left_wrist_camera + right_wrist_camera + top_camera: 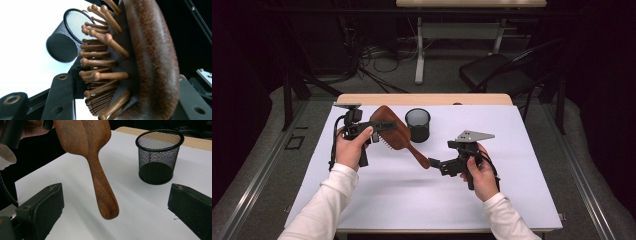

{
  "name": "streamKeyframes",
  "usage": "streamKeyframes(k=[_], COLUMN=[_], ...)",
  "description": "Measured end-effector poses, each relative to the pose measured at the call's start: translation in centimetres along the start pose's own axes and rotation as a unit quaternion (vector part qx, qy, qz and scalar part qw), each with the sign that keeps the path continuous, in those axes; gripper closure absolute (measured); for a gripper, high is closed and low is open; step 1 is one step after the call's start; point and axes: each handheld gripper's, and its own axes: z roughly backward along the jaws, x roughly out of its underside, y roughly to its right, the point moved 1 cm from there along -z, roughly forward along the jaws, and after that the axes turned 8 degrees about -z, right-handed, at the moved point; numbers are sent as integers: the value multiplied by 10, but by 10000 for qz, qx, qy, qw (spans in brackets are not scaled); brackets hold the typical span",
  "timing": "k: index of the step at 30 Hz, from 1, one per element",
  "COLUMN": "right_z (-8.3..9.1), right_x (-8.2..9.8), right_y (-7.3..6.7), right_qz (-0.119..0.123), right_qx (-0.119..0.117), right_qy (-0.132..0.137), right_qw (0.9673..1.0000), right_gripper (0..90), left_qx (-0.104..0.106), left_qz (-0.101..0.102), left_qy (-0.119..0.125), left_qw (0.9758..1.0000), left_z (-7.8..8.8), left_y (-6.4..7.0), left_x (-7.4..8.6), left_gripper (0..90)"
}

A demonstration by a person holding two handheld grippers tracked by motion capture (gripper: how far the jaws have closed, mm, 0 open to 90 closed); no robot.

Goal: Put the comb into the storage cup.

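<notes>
Nearest, the right gripper (435, 163) waits with jaws apart just below the hairbrush (398, 134) handle's free end. That brush slants up-left from it, head clamped in the left gripper (381, 126), with the mesh cup (417, 125) just beyond the brush.

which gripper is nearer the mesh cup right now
Left. The left gripper, shut on the wooden hairbrush head, sits just beside the mesh cup. The right gripper stands farther off, nearer the person, jaws open by the brush handle's tip.
</notes>
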Motion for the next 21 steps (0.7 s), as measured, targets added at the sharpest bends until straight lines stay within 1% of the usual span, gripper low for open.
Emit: streamKeyframes(k=[2,3,8,10,20,21], right_z=[0,0,0,0,1,2], right_x=[0,0,0,0,-1,-1], right_y=[0,1,1,1,2,2], right_qz=[-9,-13,-10,-14,-26,-25], right_qx=[-2,-8,4,4,27,28], right_qy=[18,22,1,10,43,48], right_qw=[10000,10000,10000,10000,10000,10000], right_gripper=[2,2,3,4,7,7], left_qx=[-26,-34,-125,-166,-313,-339], left_qz=[-4,27,10,-26,-37,-69], left_qy=[27,51,116,152,294,311], left_qw=[10000,10000,9999,9997,9991,9989], left_z=[0,0,2,3,6,7], left_y=[-1,-1,-1,-1,3,3], left_x=[-2,-3,-8,-11,-25,-26], left_gripper=[492,492,492,491,490,490])
